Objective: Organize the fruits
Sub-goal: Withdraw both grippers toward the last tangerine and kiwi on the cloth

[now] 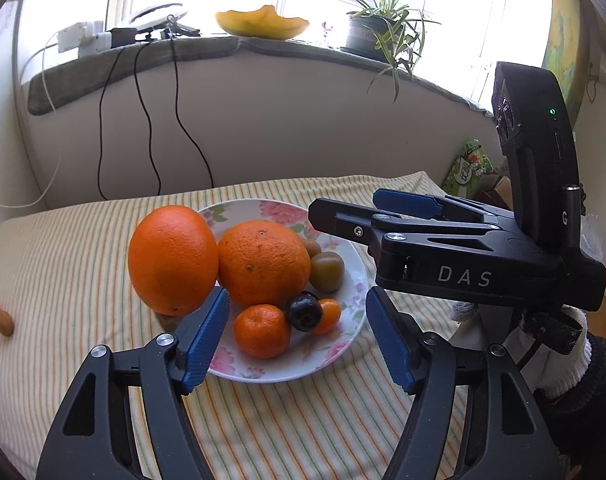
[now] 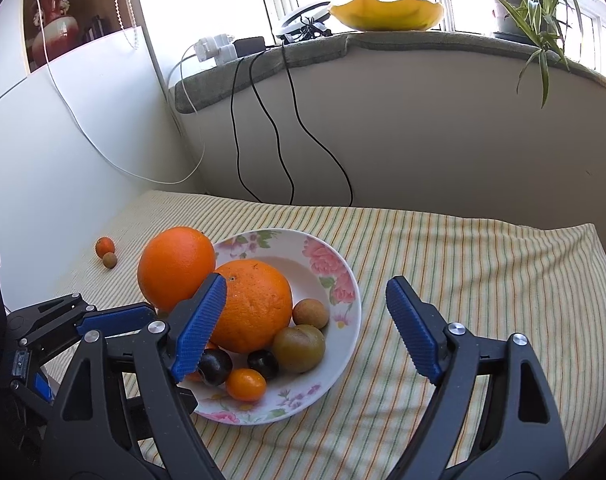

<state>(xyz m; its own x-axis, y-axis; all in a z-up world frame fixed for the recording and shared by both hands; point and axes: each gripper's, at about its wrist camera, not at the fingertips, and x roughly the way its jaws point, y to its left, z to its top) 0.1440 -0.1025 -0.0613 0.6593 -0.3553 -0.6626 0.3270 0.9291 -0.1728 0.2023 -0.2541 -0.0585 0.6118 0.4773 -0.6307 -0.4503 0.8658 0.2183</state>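
- The flowered plate (image 2: 345, 276) sits on the striped cloth (image 2: 463, 264), and most of the fruit is already on it.
- On the plate I can see one big orange (image 2: 255, 304), a small tangerine (image 1: 262, 331), a tiny orange fruit (image 2: 245, 384), two dark plums (image 2: 263, 363), a green-brown plum (image 2: 299, 348) and a little brown fruit (image 2: 310, 313).
- A second big orange (image 1: 173, 260) leans on the plate's left rim, touching the first one. I cannot tell if it sits on the plate or on the cloth.
- Two small fruits are left out. A little tangerine (image 2: 105, 247) and a small brown fruit (image 2: 109, 260) lie side by side on the cloth, well away to the left of the plate.
- The left gripper (image 1: 297, 328) hangs just in front of the plate. Its blue jaws are wide apart and hold nothing.
- The right gripper (image 2: 307, 312) hangs over the right side of the plate. Its jaws are wide apart too, and empty.
- I think the job is mostly done. What is left looks like fetching the two stray fruits, and maybe nudging the leaning orange fully onto the plate.
- The plate is getting crowded, so a round fruit could roll off.
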